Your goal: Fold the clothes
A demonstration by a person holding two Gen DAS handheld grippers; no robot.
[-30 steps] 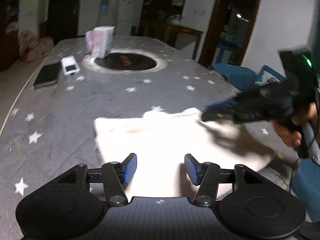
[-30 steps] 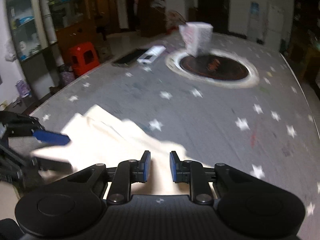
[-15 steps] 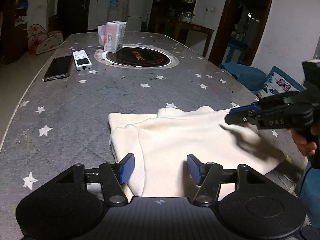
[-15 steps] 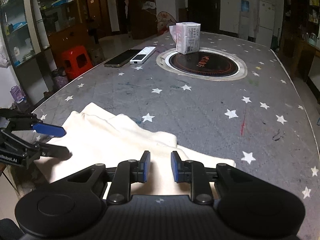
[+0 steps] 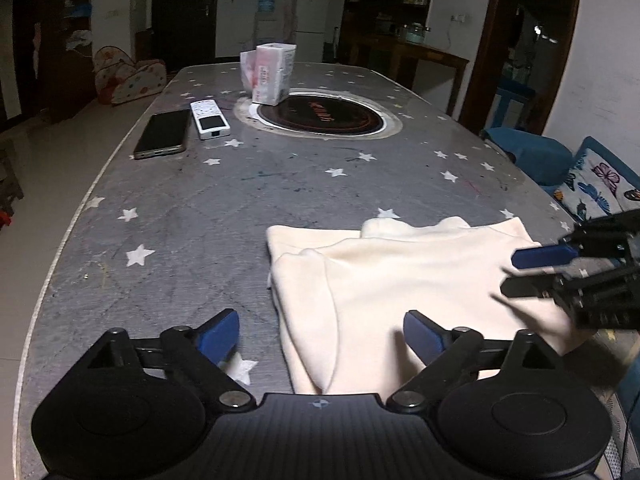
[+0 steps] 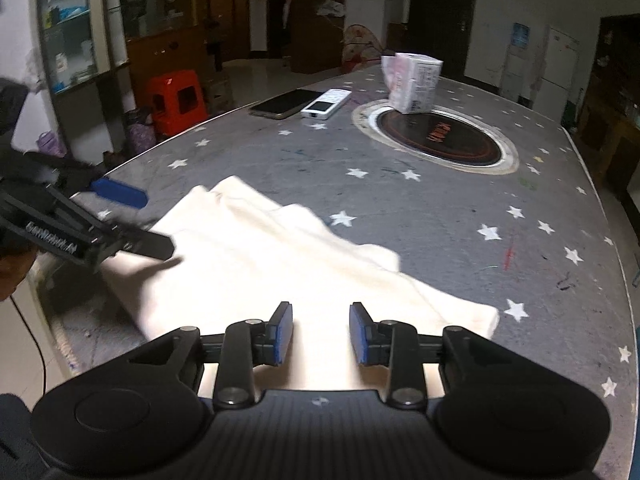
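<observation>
A folded cream garment [image 5: 404, 280] lies flat at the near edge of the star-patterned worktop [image 5: 224, 200], its long axis running across the left wrist view, from the left gripper [image 5: 320, 334] toward the right gripper [image 6: 320, 332]. Both grippers hover over it with fingers spreading, the left wide apart, the right narrowly, clamped on nothing. Farther back sit a phone [image 5: 163, 133], a remote [image 5: 209, 119] and a tissue pack [image 5: 271, 73].

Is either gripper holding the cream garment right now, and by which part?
Neither. Left gripper and right gripper are both opening above the cream garment, pads clear.
</observation>
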